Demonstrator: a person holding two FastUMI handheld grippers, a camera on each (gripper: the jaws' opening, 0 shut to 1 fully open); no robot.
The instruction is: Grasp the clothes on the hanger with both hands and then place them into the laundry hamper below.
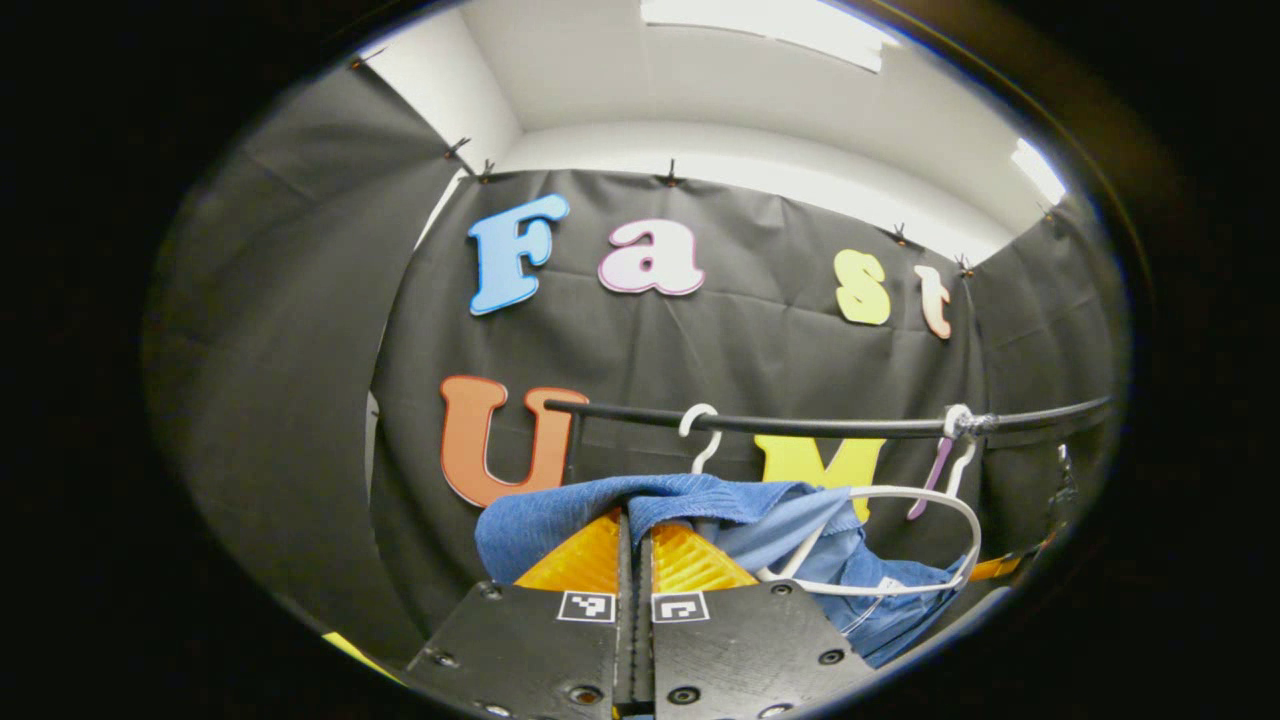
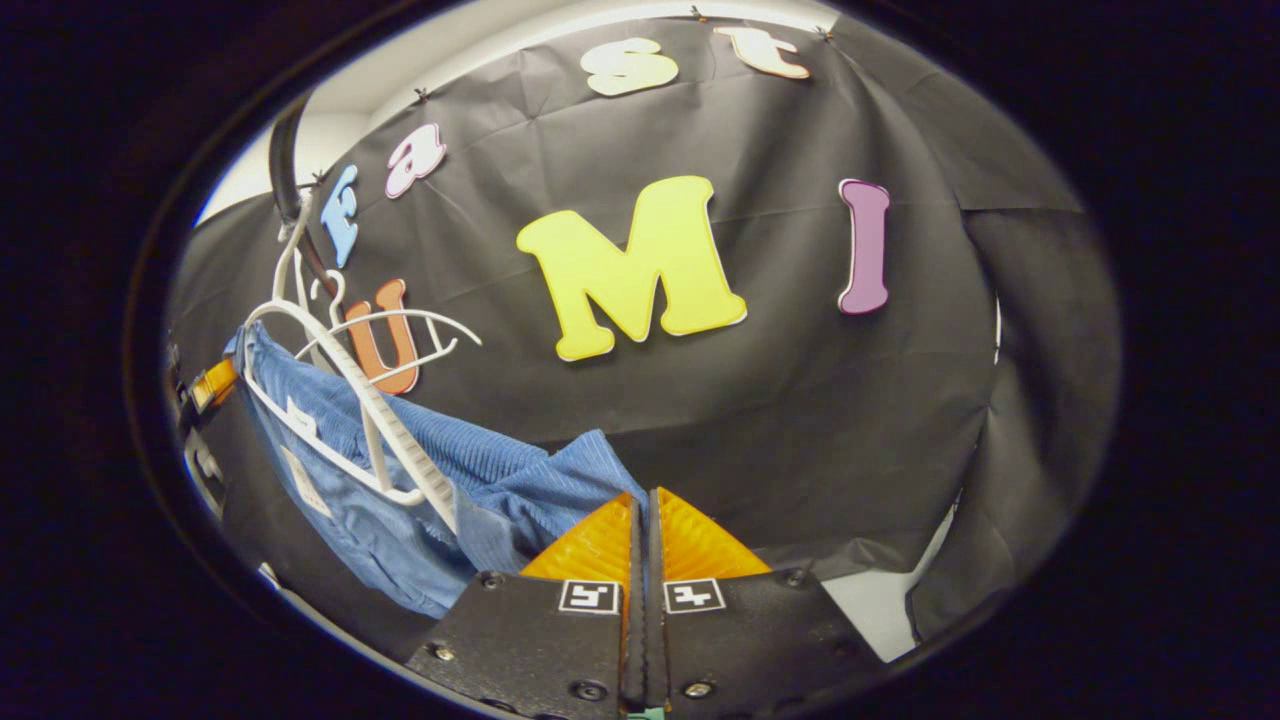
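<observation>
A blue garment (image 1: 560,515) hangs from a white hanger (image 1: 930,500) on the black rail (image 1: 800,424). My left gripper (image 1: 636,520) is shut, its orange fingers pinching a fold of the cloth that bunches over their tips. In the right gripper view the same garment (image 2: 500,470) drapes from the tilted white hanger (image 2: 390,430), and its lower corner runs into the tips of my right gripper (image 2: 645,497), which is shut on it. The left gripper's orange finger (image 2: 212,385) peeks out at the garment's far end.
A second, bare white hanger (image 2: 420,320) hangs on the rail (image 2: 285,160) behind the first. Purple and white hanger hooks (image 1: 950,450) sit further along the rail. The black cloth wall stands close behind.
</observation>
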